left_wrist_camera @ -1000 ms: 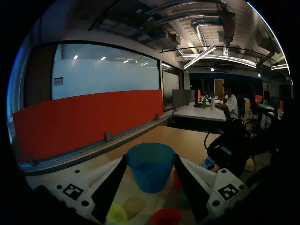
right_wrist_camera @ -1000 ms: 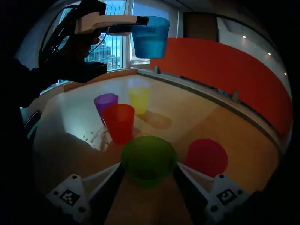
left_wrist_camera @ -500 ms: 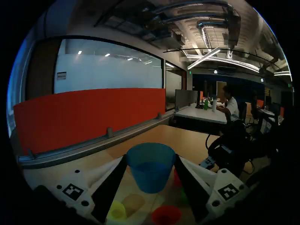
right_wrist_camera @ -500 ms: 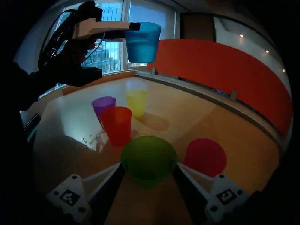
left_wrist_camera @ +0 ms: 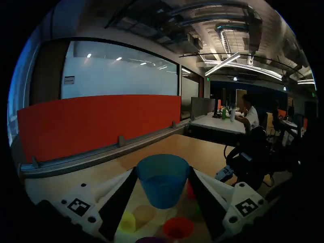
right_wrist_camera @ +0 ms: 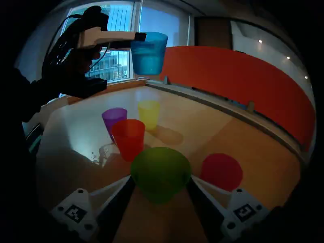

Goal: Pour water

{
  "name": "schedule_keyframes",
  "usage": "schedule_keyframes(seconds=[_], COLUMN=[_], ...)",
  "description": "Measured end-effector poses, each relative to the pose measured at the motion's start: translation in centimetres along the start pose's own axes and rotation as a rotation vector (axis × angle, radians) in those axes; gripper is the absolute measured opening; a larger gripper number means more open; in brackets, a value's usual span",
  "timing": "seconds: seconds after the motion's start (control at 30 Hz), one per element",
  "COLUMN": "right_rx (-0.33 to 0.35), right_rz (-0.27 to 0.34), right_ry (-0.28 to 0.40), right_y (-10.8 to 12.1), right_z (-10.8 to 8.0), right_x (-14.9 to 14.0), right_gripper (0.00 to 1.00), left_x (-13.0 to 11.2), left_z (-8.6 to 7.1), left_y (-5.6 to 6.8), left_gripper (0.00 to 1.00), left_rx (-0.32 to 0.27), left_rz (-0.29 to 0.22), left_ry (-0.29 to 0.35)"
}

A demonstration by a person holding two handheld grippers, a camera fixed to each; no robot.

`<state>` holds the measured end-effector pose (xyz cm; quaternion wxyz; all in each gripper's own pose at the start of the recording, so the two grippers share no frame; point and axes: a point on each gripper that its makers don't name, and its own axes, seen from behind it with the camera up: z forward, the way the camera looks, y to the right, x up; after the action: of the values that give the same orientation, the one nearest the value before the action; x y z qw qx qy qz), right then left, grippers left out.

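Note:
In the left gripper view my left gripper (left_wrist_camera: pixel 162 175) is shut on a blue cup (left_wrist_camera: pixel 163 187) with water in it, held upright high over the table. The right gripper view shows that same blue cup (right_wrist_camera: pixel 148 54) in the left gripper (right_wrist_camera: pixel 148 39), up at the top left above the yellow cup (right_wrist_camera: pixel 148 114). My right gripper (right_wrist_camera: pixel 160 179) is shut on a green cup (right_wrist_camera: pixel 160 172), low over the table and close to the camera.
A purple cup (right_wrist_camera: pixel 114 118), an orange-red cup (right_wrist_camera: pixel 128 138) and a red cup (right_wrist_camera: pixel 222 171) stand on the wooden table (right_wrist_camera: pixel 251 137). An orange partition (right_wrist_camera: pixel 243 81) lines its far edge. Water drops lie left of the orange-red cup. A person sits at a far desk (left_wrist_camera: pixel 220 121).
The left gripper with the blue cup has drifted left and slightly down in the right gripper view. In the left gripper view the cups below have slid further into sight. The green cup has stayed put.

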<state>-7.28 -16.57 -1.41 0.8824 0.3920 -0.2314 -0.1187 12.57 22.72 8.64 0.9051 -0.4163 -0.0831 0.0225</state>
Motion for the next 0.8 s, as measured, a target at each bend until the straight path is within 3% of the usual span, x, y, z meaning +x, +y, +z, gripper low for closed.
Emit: schedule_keyframes(seconds=[0.8], right_rx=[-0.041], right_rz=[0.031], right_ry=[0.219], right_y=[-3.4], right_z=[-3.4], right_x=[7.0], right_gripper=[0.90], left_x=[-1.6], left_z=[-6.5], left_y=[2.1], left_gripper=[0.89], left_rx=[0.025], left_rz=[-0.020], left_ry=[0.026])
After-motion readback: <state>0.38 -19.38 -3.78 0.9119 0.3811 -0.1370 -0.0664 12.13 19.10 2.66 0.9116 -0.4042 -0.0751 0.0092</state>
